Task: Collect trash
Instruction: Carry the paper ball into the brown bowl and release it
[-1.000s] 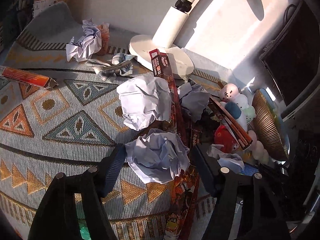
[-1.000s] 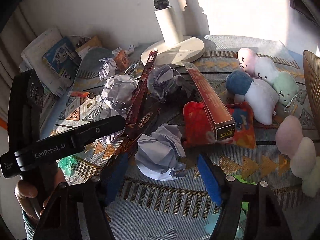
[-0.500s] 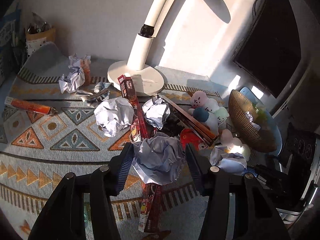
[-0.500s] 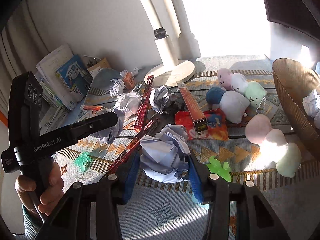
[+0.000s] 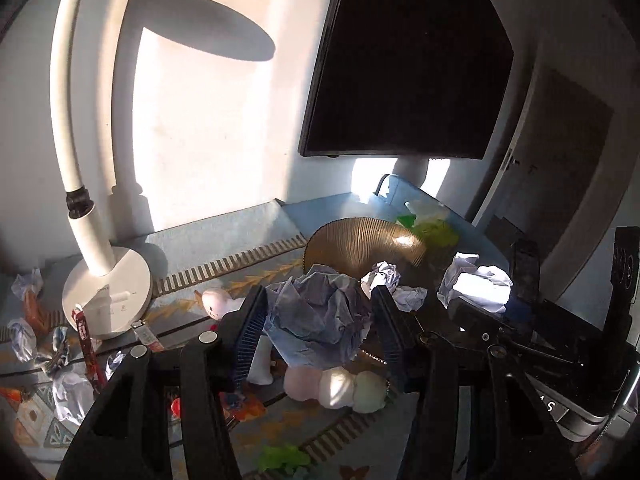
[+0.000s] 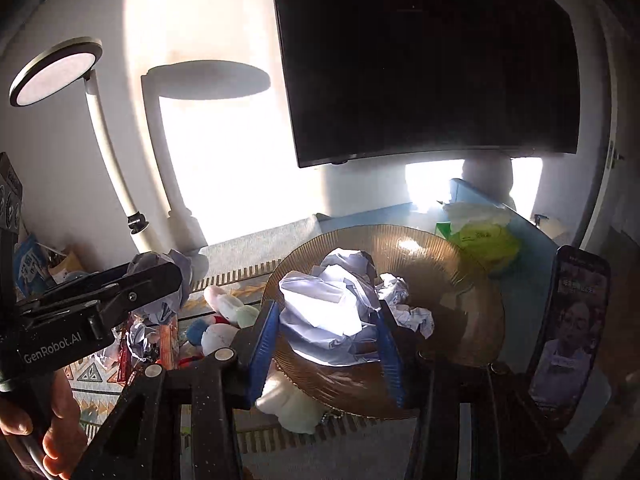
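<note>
Two paper wads (image 5: pixel 320 316) (image 6: pixel 328 312), each pinched between fingers (image 5: pixel 250 328) (image 6: pixel 262 344).

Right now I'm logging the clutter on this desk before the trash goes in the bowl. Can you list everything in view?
Held paper balls: two, pale blue-white, one in the left gripper, one in the right, over the bowl.
Bowl: one, ribbed amber, right of the rug; at least two small paper balls inside.
Loose paper balls: several, white, far left on the rug.
Desk lamp: one, white, back left.
Monitor: one, black, at the wall.
Plush toys: several, pastel, mid rug.
Snack wrappers: red, by the lamp.
Tissue pack: green, behind the bowl.
Phone: upright, far right.
Left gripper, right gripper: black, blue pads.
Hand: one, on the left gripper's handle.
</note>
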A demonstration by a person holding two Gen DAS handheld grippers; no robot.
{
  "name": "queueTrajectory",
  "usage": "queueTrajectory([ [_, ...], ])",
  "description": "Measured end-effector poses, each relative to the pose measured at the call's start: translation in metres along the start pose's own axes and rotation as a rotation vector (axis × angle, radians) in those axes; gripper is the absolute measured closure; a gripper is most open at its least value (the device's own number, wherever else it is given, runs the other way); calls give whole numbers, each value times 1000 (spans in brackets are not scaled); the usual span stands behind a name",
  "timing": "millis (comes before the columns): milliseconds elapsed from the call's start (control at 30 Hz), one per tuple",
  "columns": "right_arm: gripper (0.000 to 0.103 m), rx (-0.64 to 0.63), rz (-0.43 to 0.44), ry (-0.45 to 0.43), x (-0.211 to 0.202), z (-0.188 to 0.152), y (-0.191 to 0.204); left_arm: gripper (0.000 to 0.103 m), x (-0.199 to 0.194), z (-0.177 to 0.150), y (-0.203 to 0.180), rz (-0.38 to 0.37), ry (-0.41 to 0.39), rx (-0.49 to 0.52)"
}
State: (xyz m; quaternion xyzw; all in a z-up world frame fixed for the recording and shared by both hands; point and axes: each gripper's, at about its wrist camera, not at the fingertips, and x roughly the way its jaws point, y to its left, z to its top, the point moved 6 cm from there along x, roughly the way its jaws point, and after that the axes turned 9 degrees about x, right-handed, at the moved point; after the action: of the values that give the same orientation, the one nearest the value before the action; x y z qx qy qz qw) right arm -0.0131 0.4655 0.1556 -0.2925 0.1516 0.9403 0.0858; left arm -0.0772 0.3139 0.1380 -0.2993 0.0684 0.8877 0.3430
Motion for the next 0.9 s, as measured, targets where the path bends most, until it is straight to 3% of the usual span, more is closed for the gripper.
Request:
queueTrajectory([
  [300, 57, 42, -84, 41, 25, 2, -36, 51, 57, 13, -32, -66, 40, 1],
  [367, 57, 36, -90, 44, 27, 0, -37, 45, 62, 13, -36, -81, 37, 3],
  [400, 57, 36, -93, 46, 29, -2, -37, 37, 63, 13, -37, -76, 31, 3],
  [433, 56, 39, -92, 49, 31, -3, -38, 20, 63, 14, -37, -66, 27, 4],
  [467, 55, 40, -88, 56, 33, -3, -39, 15, 63, 15, -37, -57, 19, 6],
  [533, 48, 51, -85, 73, 37, -6, -42, 13, 61, 16, -34, -46, 7, 0],
  [600, 36, 63, -73, 72, 36, -7, -43, 13, 55, 14, -28, -46, 5, -19],
  [733, 33, 33, -40, 30, 22, -10, -31, 13, 25, 0, -9, -19, -25, -68],
  [867, 28, -48, 64, -2, 8, -26, 4, 13, -26, -32, 17, 83, -88, -110],
  [900, 22, -72, 91, -18, 4, -33, 14, 13, -39, -43, 24, 119, -97, -116],
])
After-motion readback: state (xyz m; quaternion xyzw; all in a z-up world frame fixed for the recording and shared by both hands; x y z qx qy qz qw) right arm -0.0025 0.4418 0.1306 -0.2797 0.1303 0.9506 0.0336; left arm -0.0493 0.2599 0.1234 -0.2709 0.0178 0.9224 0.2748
